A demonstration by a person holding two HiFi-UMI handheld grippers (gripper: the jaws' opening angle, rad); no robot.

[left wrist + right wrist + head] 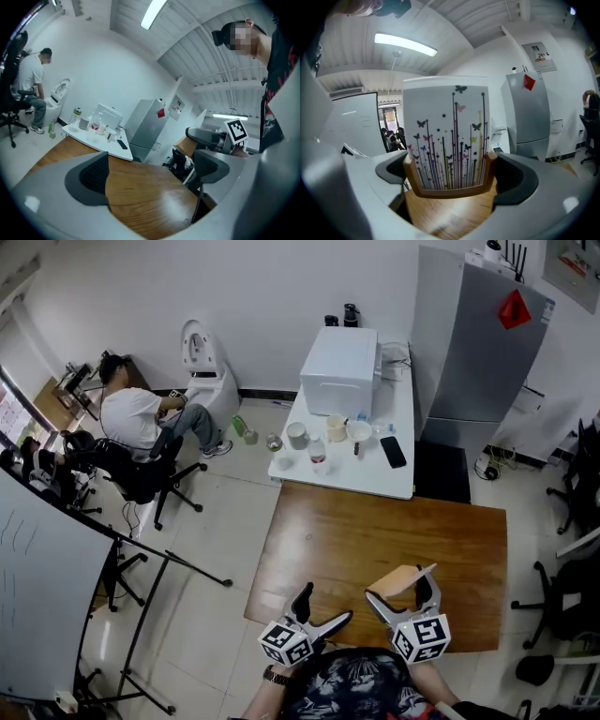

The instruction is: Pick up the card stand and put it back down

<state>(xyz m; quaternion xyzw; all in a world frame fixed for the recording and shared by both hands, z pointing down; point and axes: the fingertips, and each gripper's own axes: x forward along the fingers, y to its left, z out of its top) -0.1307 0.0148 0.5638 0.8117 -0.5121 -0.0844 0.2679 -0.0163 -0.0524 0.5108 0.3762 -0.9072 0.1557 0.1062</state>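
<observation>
I saw the card stand [447,140], its wooden base carrying a card printed with butterflies, clamped by its two side edges in the right gripper [449,174], tilted and raised over the near part of the wooden table [375,531]. That gripper [401,594] pointed forward and upward. The left gripper [323,606] sat just beside it, low over the table's near edge, its jaws spread with only tabletop between them.

The right gripper [450,174] has its jaws closed on the sides of the stand [449,189], which holds a butterfly-printed card [446,136]. Below the stand is a wooden table [454,214]; right of it is a grey fridge [527,112].
</observation>
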